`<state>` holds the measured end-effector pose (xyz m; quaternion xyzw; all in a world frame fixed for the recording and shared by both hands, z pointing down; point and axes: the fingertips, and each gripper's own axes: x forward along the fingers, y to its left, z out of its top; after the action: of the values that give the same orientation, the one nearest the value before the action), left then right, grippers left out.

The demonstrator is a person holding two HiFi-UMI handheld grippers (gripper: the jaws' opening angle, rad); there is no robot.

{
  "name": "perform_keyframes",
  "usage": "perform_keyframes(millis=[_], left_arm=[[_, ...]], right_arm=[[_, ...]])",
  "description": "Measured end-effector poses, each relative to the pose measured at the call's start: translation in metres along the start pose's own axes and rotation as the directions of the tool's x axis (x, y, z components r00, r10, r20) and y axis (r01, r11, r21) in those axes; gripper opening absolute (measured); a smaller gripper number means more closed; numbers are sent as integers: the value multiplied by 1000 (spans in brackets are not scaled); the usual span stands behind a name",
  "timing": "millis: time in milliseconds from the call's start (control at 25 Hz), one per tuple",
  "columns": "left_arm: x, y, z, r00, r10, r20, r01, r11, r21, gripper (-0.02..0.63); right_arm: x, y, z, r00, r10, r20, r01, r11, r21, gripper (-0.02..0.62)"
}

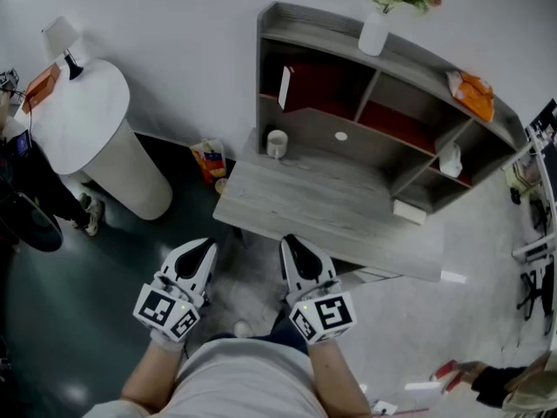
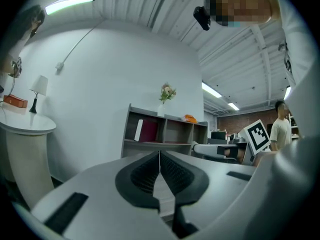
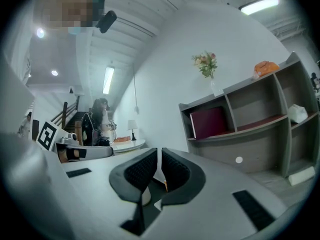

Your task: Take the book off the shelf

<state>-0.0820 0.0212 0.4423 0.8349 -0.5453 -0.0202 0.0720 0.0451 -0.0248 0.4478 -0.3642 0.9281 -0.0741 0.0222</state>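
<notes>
The book (image 1: 311, 86) is dark red with a white spine. It stands upright in the top-left compartment of the grey shelf unit (image 1: 409, 64) at the back of the desk (image 1: 331, 207). Both grippers are held low in front of the desk's near edge, well short of the book. My left gripper (image 1: 205, 246) is shut and empty, and so is my right gripper (image 1: 289, 242). The left gripper view shows the closed jaws of the left gripper (image 2: 159, 157) below the book (image 2: 148, 131). In the right gripper view the book (image 3: 211, 122) lies up and right of the right gripper (image 3: 159, 157).
A white mug (image 1: 277, 143) stands on the desk under the book's compartment. A vase of flowers (image 1: 375, 30) and an orange packet (image 1: 473, 94) sit on top of the shelf. A white round table (image 1: 83, 120) with a lamp is at the left. A snack bag (image 1: 209, 158) lies on the floor.
</notes>
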Motion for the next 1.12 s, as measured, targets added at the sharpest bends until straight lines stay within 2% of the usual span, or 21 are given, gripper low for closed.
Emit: perform_keyframes(millis=[360, 520, 680, 920, 1000, 1120], left_arm=[[84, 27, 12, 993, 116, -2, -116, 993, -7, 18], [115, 31, 15, 986, 169, -1, -169, 986, -7, 18], [142, 34, 18, 973, 230, 1, -230, 973, -15, 18], [166, 36, 25, 953, 301, 27, -301, 953, -21, 18], [170, 37, 27, 949, 314, 29, -314, 949, -21, 18], [174, 42, 32, 947, 320, 26, -319, 947, -23, 18]], right_arm=[[69, -78, 21, 995, 96, -29, -97, 995, -11, 21], [96, -116, 42, 990, 135, -47, -139, 985, -105, 21], [127, -148, 66, 979, 189, -81, -202, 957, -208, 21], [176, -184, 96, 952, 240, -189, -295, 881, -370, 23], [192, -186, 106, 936, 261, -235, -340, 840, -422, 23], [214, -183, 120, 908, 277, -315, -407, 760, -506, 28]])
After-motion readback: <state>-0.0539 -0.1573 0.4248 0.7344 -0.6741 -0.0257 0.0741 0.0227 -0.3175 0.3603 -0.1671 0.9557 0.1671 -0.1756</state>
